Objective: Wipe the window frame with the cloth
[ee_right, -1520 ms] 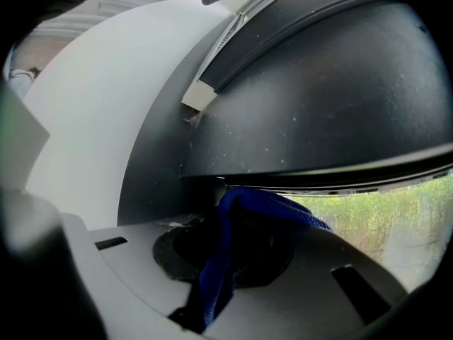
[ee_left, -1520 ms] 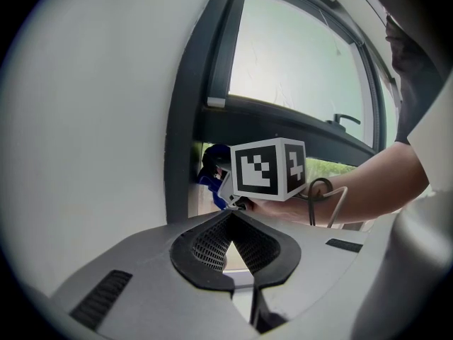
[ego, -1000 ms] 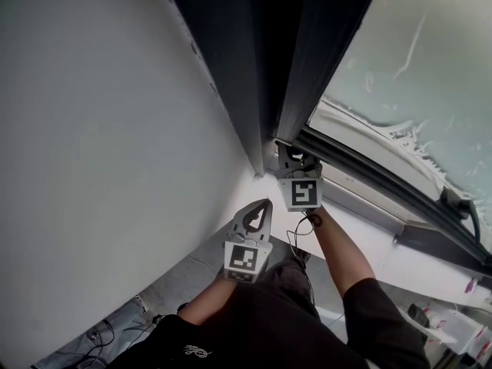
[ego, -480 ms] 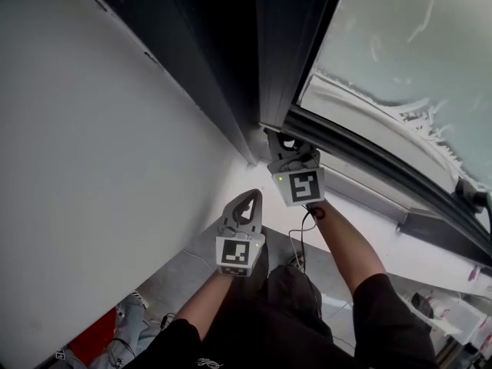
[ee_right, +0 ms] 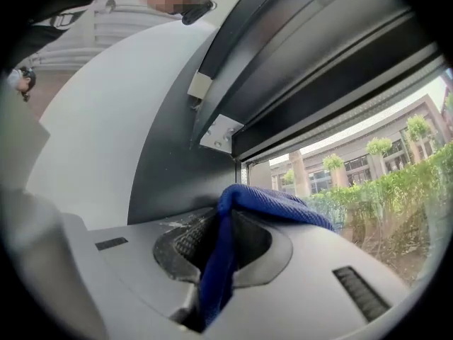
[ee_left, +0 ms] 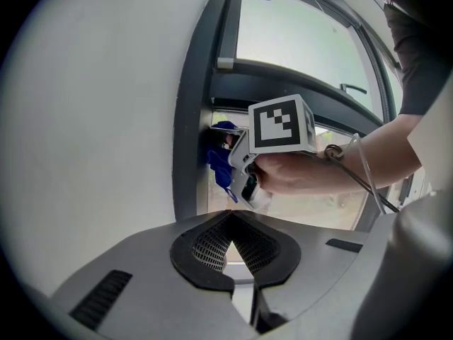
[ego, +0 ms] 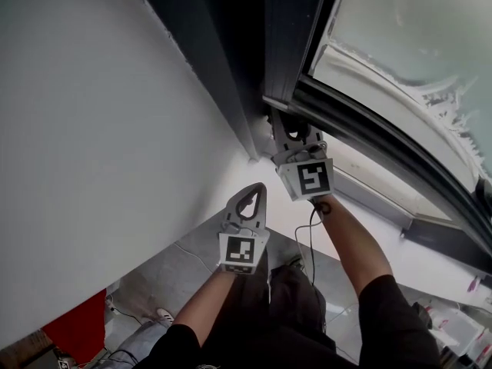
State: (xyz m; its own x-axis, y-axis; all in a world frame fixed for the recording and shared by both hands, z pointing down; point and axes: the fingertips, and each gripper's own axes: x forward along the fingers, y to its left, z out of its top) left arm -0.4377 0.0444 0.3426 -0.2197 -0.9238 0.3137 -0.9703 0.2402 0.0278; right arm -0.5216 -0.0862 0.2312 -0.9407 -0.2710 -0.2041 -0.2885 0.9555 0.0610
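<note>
Window frame (ego: 286,44) dark, running beside white wall (ego: 92,129). We are clamping right claw (ego: 288,129) on blue cloth (ee_right: 237,214), cloth touching frame post. Left claw (ego: 258,192) closed, empty, idling below. Cloth soft, light, floppy: we are judging bunched fold best hold.

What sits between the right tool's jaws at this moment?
A blue cloth, pinched in the right tool and draped over one jaw. Its lower end, deep inside the tool, is covered.

Left gripper (ee_left: 231,224) jaws: together, empty. Ahead of them, the right gripper (ee_left: 232,149) holds a blue cloth (ee_left: 218,167) against the window frame (ee_left: 190,105).
</note>
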